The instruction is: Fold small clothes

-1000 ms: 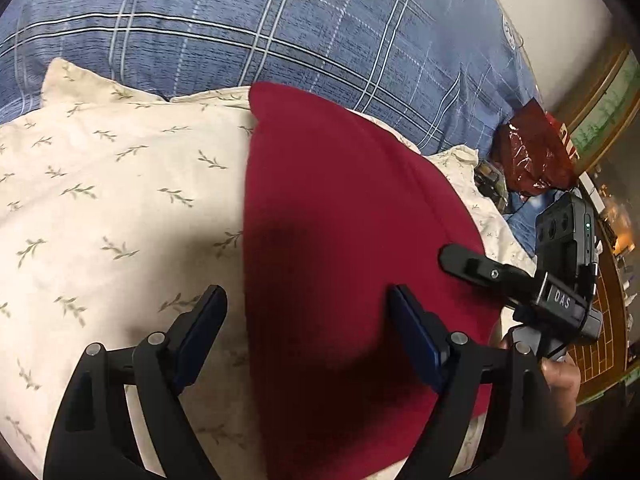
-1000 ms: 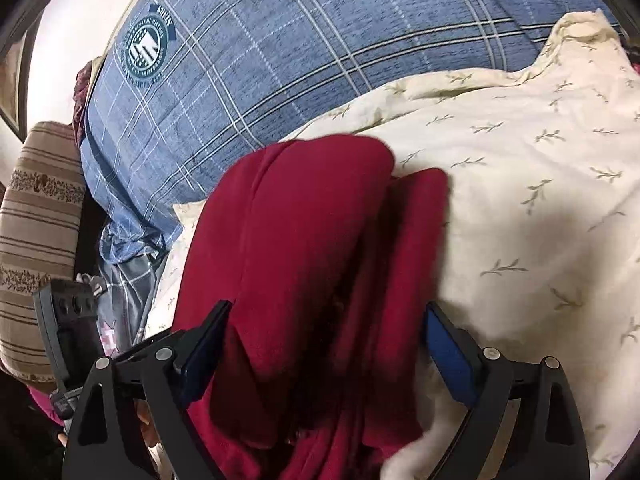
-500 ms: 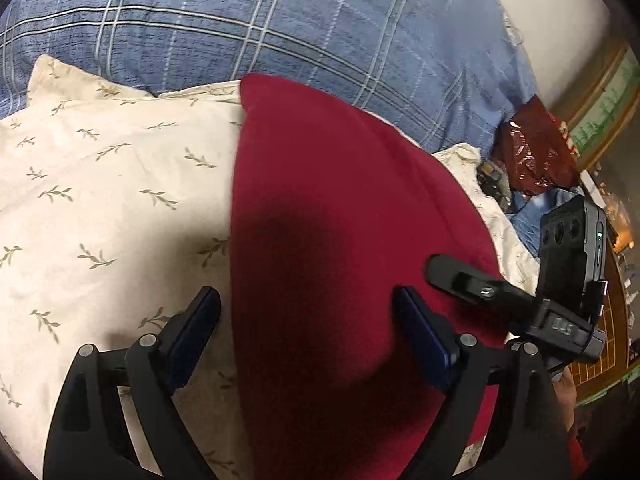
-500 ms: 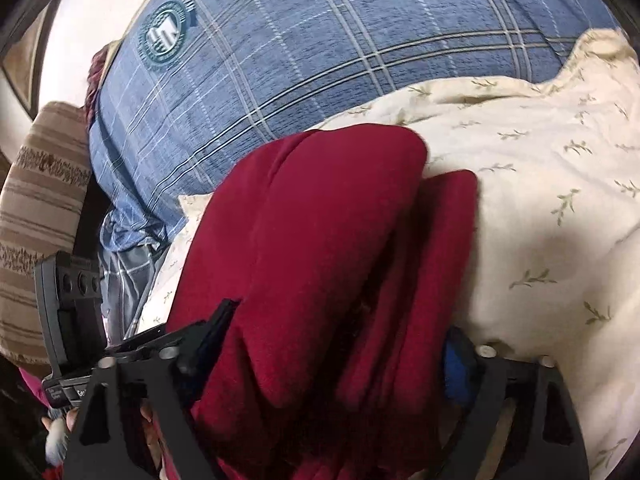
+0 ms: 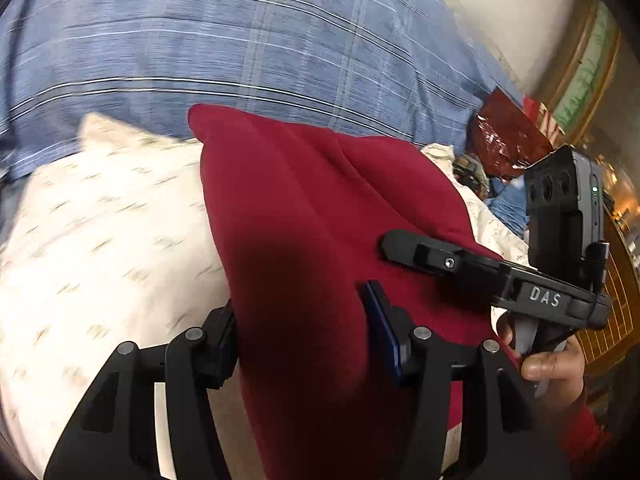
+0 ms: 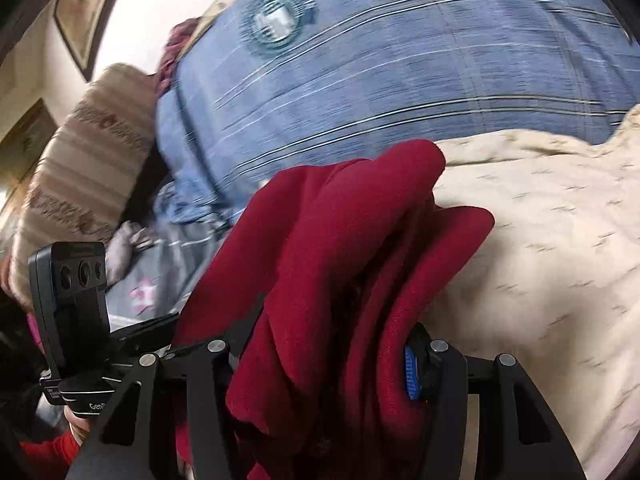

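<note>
Folded dark red garment [image 5: 304, 216] lying on a cream pillow with a leaf-sprig print [image 5: 100, 232], plaid blue bedding [image 5: 240, 40] behind both.

Left gripper [image 5: 304, 332] at the garment's near end, jaws closing with a thick band of red cloth between them. Blue-faced right finger [image 5: 384, 332] standing on top of the red surface; left finger [image 5: 222, 336] tucked against the garment's left edge, just where cloth meets pillow. Red fabric filling the whole gap and bulging up above both pads, so gripping the garment by its near left portion. Rest of the cloth running away from the fingers to a rounded far corner near the blue bedding.

Right gripper [image 6: 320, 356] closing as well, a bunched stack of red folds wedged between its fingers. Ribbed blue pad [image 6: 408, 372] pressed into the right side of the bundle; opposite finger mostly buried under cloth, its pad hidden. Several layered folds rising out of the jaws and reaching forward over the pillow's edge.

Right-hand device also visible from the left wrist view, beside the garment's right side, held by a hand [image 5: 548, 364] in a red sleeve. Dark red foil bag [image 5: 508, 136] well apart at the bed's far right. Striped beige cushion [image 6: 80, 160] at the left of the right wrist view.
</note>
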`<state>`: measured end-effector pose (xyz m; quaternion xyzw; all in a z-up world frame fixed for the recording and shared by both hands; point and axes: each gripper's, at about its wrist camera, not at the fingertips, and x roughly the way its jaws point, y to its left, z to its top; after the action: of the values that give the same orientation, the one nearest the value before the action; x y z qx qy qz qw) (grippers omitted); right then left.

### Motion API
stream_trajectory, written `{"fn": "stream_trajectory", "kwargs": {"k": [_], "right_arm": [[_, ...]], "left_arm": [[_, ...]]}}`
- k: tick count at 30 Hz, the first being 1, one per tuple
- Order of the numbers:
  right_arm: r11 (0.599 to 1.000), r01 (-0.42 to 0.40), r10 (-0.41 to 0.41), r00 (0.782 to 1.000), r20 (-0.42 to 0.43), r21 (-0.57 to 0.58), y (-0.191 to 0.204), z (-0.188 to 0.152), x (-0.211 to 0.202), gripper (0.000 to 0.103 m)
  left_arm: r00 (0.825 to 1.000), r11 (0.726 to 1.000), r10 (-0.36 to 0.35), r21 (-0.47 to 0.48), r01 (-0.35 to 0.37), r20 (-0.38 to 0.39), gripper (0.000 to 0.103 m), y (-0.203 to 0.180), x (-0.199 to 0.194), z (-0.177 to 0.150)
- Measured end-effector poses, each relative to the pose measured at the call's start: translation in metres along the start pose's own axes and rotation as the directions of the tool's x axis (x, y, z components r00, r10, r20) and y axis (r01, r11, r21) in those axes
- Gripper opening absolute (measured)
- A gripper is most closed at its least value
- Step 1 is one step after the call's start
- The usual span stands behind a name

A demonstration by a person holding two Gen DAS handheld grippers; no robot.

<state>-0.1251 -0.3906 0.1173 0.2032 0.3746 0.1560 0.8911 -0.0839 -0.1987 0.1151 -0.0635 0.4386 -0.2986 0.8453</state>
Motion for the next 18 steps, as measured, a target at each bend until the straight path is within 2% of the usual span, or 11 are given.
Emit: {"fn": "stream_trajectory", "kwargs": {"k": [2,4,7,11,13,15,18], "right_arm": [[1.0,-0.016,0.015,1.0,-0.026,-0.011,0.01,-0.006,0.009,0.055],[1.0,-0.018,0.017,0.997,-0.074,-0.014,0.017,-0.014,0.026,0.06],[0.993,0.103,-0.11,0.983,-0.148,-0.053,0.019,-0.026,0.043,0.064],[0.981,0.172,-0.18,0.98,-0.085,-0.09,0.037,-0.032,0.012,0.066],[0.969,0.208,-0.212,0.977,-0.02,-0.137,0.053,-0.031,-0.01,0.066],[0.963,0.186,-0.184,0.983,0.03,-0.193,0.073,-0.027,-0.026,0.063],[0.955,0.135,-0.132,0.991,0.03,-0.265,0.094,-0.023,-0.024,0.055]], "left_arm": [[0.999,0.999,0.032,-0.033,-0.032,-0.01,0.055,0.011,-0.01,-0.012],[0.997,0.995,0.066,-0.071,-0.068,-0.034,0.055,0.022,-0.009,-0.025],[0.992,0.988,0.1,-0.114,-0.108,-0.076,0.058,0.037,0.004,-0.039],[0.987,0.983,0.16,-0.087,-0.161,-0.02,0.066,0.034,-0.007,-0.045],[0.978,0.976,0.209,-0.061,-0.208,0.006,0.069,0.029,-0.012,-0.042],[0.967,0.967,0.251,-0.045,-0.25,0.031,0.073,0.024,-0.012,-0.04],[0.957,0.957,0.287,-0.05,-0.285,0.043,0.076,0.021,-0.008,-0.039]]}}
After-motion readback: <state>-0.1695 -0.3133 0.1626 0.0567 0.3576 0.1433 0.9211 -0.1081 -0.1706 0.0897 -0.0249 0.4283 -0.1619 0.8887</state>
